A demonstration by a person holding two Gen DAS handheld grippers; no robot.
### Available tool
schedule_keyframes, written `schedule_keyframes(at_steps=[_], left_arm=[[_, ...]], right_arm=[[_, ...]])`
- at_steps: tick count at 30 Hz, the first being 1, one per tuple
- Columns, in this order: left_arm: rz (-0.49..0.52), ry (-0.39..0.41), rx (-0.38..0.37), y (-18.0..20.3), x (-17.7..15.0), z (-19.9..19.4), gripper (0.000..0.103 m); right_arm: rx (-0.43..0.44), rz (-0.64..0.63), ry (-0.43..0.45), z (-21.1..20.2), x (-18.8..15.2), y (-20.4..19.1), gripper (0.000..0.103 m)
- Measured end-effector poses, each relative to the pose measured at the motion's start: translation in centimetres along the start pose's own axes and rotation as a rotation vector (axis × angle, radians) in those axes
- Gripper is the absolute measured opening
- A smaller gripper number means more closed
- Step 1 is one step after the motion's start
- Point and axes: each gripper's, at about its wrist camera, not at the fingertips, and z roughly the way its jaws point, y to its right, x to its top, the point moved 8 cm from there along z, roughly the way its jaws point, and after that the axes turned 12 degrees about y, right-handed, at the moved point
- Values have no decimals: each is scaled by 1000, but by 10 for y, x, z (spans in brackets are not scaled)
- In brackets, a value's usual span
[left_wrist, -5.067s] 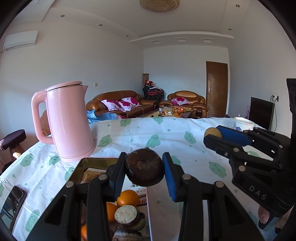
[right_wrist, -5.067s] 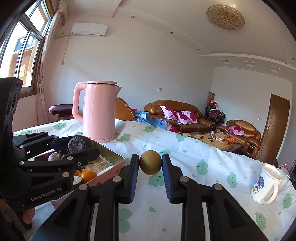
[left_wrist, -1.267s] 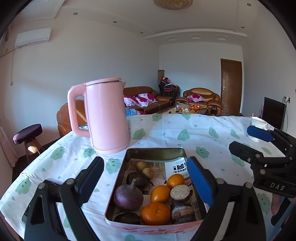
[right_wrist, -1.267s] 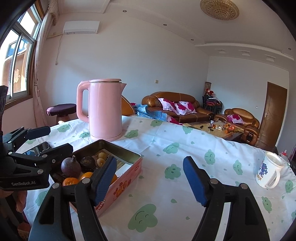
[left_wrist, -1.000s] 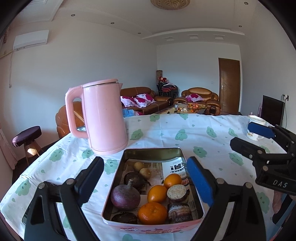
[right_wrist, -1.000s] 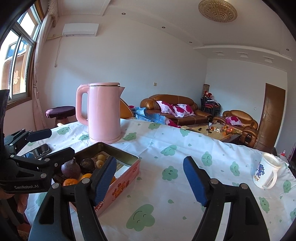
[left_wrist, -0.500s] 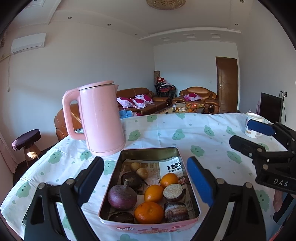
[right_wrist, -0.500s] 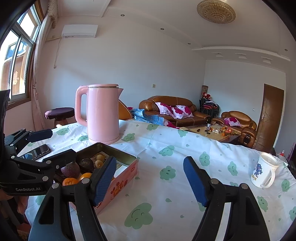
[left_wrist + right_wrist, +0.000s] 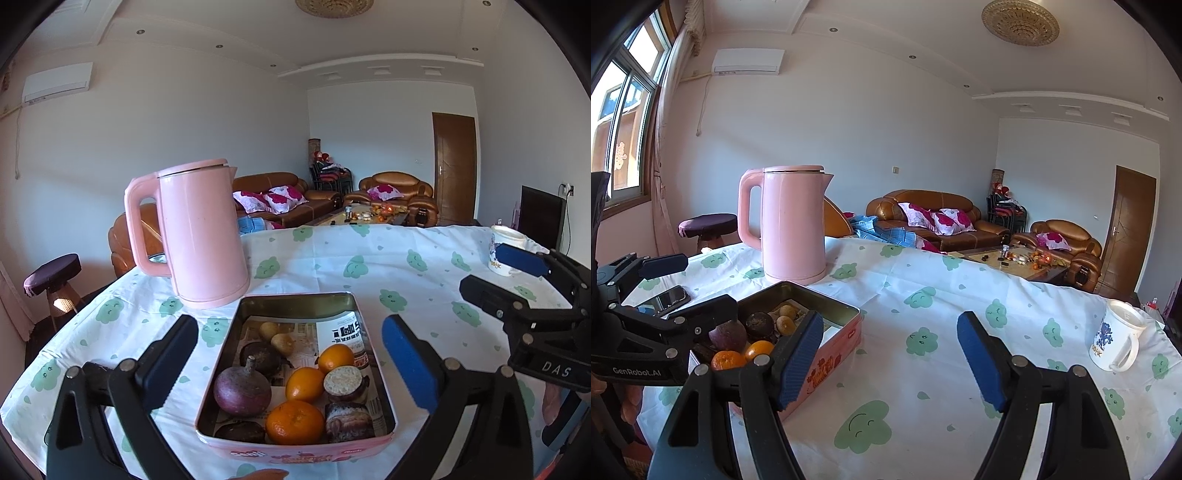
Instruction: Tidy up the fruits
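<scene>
Filling the pink tin (image 9: 295, 302): oranges (image 9: 294, 422) and dark fruits (image 9: 242, 386).

Pink kettle (image 9: 201, 236) on cloud-print tablecloth (image 9: 369, 273), white mug (image 9: 1115, 339), phone (image 9: 666, 299), brown sofas (image 9: 938, 221)

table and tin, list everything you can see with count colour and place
tin: 1, pink, near table edge
oranges: 3, orange, in tin
round purple fruit: 1, in tin, left side
small tan fruits: 2, tin's far end
kettle: 1, pink, behind tin
mug: 1, white, far right of table
phone: 1, dark, left of tin
tablecloth: 1, white with green clouds
left gripper: open, empty
right gripper: open, empty
</scene>
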Motion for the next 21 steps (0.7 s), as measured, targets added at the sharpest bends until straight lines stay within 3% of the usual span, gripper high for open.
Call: schedule_keyframes(at_steps=[13, 21], left_arm=[[-9, 6, -31, 4, 3, 0, 103], [-2, 11, -5, 1, 2, 2, 103]], right_arm=[[-4, 1, -3, 2, -2, -2, 76], [-4, 3, -2, 1, -3, 1, 76]])
